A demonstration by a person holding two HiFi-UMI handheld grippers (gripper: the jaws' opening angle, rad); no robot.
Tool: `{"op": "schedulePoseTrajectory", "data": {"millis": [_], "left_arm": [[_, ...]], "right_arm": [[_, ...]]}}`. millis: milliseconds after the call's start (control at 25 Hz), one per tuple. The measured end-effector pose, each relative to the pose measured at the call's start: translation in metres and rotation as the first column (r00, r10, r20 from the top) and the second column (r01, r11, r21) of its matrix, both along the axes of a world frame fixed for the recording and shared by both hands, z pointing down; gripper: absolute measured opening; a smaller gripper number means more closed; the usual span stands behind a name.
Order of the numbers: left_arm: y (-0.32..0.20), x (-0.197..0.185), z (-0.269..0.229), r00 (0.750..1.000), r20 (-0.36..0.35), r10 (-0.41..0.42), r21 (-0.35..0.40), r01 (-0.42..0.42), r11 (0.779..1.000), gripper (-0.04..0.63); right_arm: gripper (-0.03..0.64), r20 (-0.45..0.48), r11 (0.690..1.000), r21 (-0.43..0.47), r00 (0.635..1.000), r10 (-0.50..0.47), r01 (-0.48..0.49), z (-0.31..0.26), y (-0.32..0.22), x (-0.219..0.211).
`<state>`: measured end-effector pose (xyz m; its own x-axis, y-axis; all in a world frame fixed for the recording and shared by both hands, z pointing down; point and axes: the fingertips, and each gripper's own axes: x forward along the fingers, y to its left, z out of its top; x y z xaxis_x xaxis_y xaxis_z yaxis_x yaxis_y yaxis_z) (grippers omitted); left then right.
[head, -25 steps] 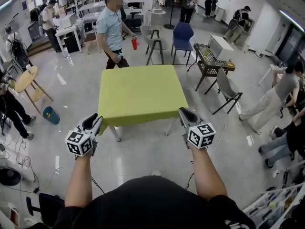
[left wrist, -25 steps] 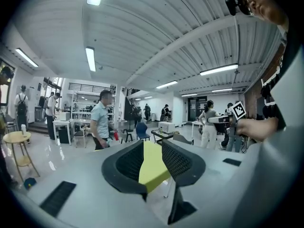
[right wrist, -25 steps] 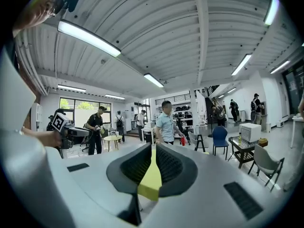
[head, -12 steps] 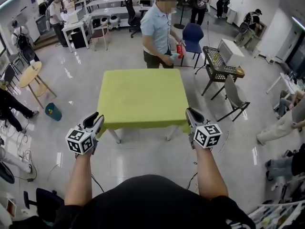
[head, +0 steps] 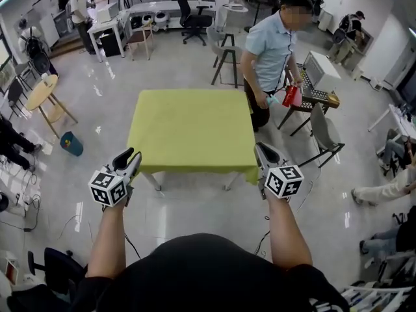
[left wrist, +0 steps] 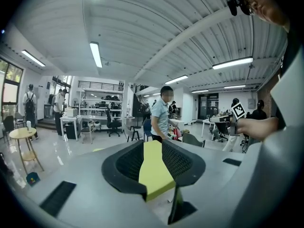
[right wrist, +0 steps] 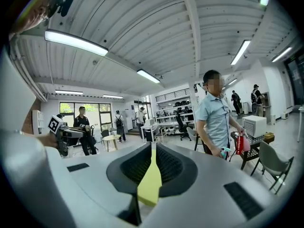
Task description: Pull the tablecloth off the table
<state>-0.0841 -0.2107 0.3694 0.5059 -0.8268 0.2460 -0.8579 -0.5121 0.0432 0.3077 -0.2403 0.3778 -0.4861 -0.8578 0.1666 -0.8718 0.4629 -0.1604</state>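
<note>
Yellow-green tablecloth (head: 192,129) lies spread flat over the table (head: 156,182), left gripper (head: 134,155) by the table's near-left corner with jaws part-open and empty, right gripper (head: 260,149) by its near-right corner, jaws a bare slit, empty too, so I'd guess it's the reach-in and each one next has to pinch the hanging hem.

The left forearm (head: 107,239) and right forearm (head: 284,239) are bare and stretch straight forward, well apart and roughly parallel. The left gripper (head: 130,156) points ahead and slightly down, its jaws a moderate gap apart. The right gripper (head: 261,149) points the same way, its jaws only a narrow slit apart.
</note>
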Motion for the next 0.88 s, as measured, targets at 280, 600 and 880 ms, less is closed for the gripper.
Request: {"op": "schedulePoseTrajectory", "data": {"millis": [280,600,880], "left_arm": [[-0.015,-0.012,0.017,1.0,0.004,-0.014,-0.023,0.014,1.0,0.137],[-0.064,-0.038,0.019,1.0,-0.01,-0.016,-0.037,0.016,0.999,0.137],[-0.148,-0.071,0.038,1.0,-0.009,0.008,-0.058,-0.009,0.998,0.137]], "right_arm": [[0.051,0.005,1.0,-0.012,1.0,-0.011,0.011,0.015,-0.021,-0.012],[0.051,0.001,1.0,-0.025,1.0,0.01,-0.01,0.012,-0.066,-0.027],[0.051,0.001,0.998,-0.032,0.998,0.058,-0.058,0.02,-0.147,-0.049]]}}
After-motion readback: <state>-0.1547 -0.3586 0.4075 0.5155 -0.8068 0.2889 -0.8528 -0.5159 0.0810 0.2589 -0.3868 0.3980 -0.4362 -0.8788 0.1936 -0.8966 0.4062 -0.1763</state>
